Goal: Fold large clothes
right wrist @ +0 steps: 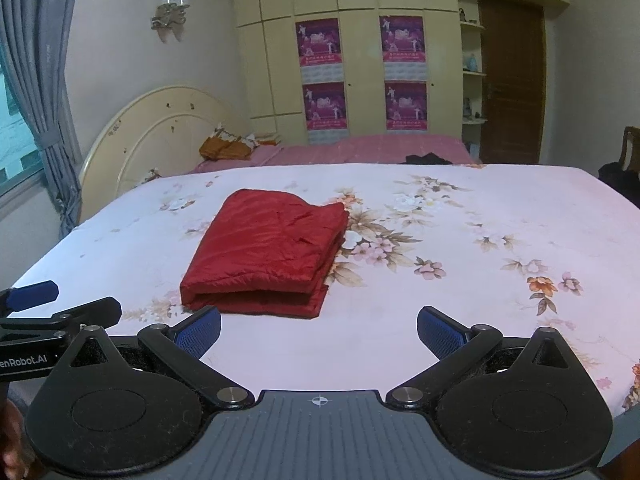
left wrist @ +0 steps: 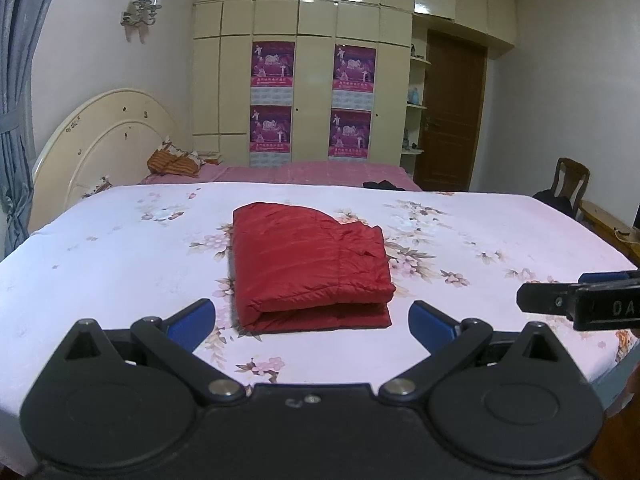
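Our left gripper [left wrist: 312,326] and right gripper [right wrist: 319,332], fingers spread and empty, face the folded red jacket [left wrist: 308,268] at twelve o'clock on the floral bedsheet [left wrist: 120,248].

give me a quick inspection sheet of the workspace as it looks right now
surface: bed covered by a pale floral sheet, smooth and mostly bare
job's things: red padded garment lies folded into a compact rectangle near the middle of the bed, fold edge toward the cameras
clutter: orange striped cloth near the headboard; dark item on the far pink bedding
grippers: left gripper open, empty, apart from the garment; right gripper open, empty, also clear of it
cables: nothing seen
surroundings: cream wardrobe with purple posters, brown door, wooden chair, grey curtain, wall lamp
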Tool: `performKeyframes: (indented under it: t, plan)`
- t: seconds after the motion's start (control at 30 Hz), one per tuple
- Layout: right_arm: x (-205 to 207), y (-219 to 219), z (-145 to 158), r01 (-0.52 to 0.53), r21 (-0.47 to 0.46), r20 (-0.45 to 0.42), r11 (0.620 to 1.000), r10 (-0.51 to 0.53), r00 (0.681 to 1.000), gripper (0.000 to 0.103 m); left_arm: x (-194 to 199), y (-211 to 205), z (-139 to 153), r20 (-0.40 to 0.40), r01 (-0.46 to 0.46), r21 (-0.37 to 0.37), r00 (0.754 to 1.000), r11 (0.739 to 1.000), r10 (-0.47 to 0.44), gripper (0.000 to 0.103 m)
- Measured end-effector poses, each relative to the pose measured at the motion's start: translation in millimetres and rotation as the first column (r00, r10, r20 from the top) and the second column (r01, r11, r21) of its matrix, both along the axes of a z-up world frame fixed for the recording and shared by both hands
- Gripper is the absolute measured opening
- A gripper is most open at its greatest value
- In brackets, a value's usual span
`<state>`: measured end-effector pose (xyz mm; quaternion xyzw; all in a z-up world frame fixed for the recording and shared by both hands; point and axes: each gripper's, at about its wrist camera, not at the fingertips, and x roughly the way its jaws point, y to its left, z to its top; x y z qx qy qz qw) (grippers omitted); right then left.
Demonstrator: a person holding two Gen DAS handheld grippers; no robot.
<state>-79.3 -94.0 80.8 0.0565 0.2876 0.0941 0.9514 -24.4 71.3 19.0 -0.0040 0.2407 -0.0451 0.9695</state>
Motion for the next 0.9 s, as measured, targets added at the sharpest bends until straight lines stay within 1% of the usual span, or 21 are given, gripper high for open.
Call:
performKeyframes:
  t: [0.9]
  plan:
    - [1.6, -0.7, 1.7, -0.006, 0.009, 0.0, 1.0, 0.006, 1.0, 0.103, 0.3, -4.5, -0.6, -0.001, -0.002, 0.004, 1.0, 1.0, 0.002, 0.103]
